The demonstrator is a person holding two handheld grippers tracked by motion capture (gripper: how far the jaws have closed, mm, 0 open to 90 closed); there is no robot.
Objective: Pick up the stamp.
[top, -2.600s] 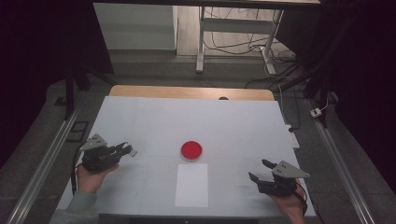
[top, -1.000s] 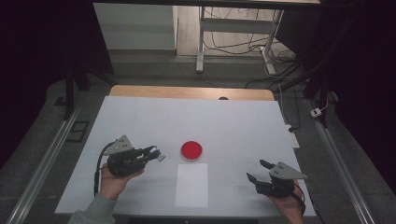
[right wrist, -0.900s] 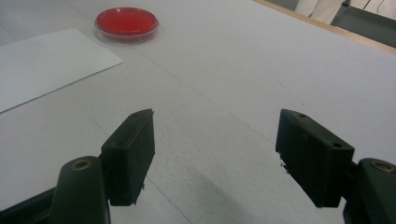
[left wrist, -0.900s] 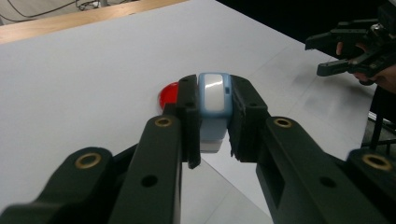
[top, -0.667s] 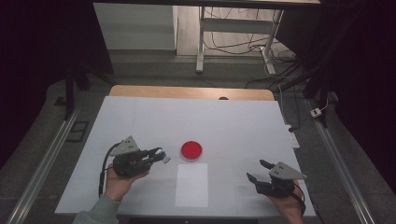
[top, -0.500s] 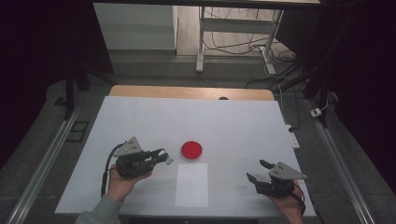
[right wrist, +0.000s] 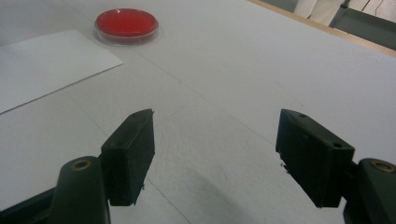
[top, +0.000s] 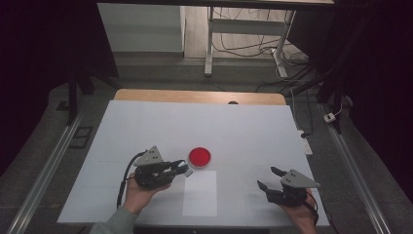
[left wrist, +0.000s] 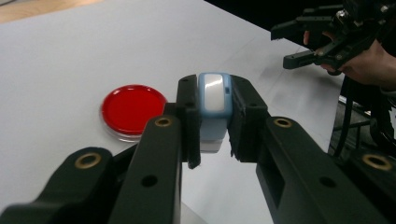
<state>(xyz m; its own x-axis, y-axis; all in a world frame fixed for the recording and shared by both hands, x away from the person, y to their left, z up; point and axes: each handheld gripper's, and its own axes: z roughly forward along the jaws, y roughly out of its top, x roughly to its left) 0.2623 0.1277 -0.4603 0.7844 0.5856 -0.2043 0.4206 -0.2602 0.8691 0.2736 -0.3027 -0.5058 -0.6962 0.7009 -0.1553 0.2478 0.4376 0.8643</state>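
Left gripper (top: 179, 169), held over the near-left part of the white table (top: 146, 126): jaws closed on a small light-blue block (left wrist: 214, 109) with a pale rounded top face, clamped on both flanks between the pads (block upright in the left gripper view, lower end projecting below the pads). Tip of block seen just beside the near-left edge of the red dish (top: 200, 156) in the high view; contact with the dish not determinable. Whether the block rests on the table or hangs above it: cannot tell.

Red dish: round, shallow, clear-rimmed, lying flat near the middle of the table, slightly toward the near edge. Also visible at far left in the right gripper view (right wrist: 126, 24).

White sheet of paper (top: 200, 193): flat on the table, directly on the near side of the dish, close to the near edge, a narrow gap between the two.

Right gripper (top: 265, 178), at the near-right corner region of the table, well apart from dish and sheet: jaws spread wide, nothing between them (bare tabletop seen through the gap). Held low over the table.
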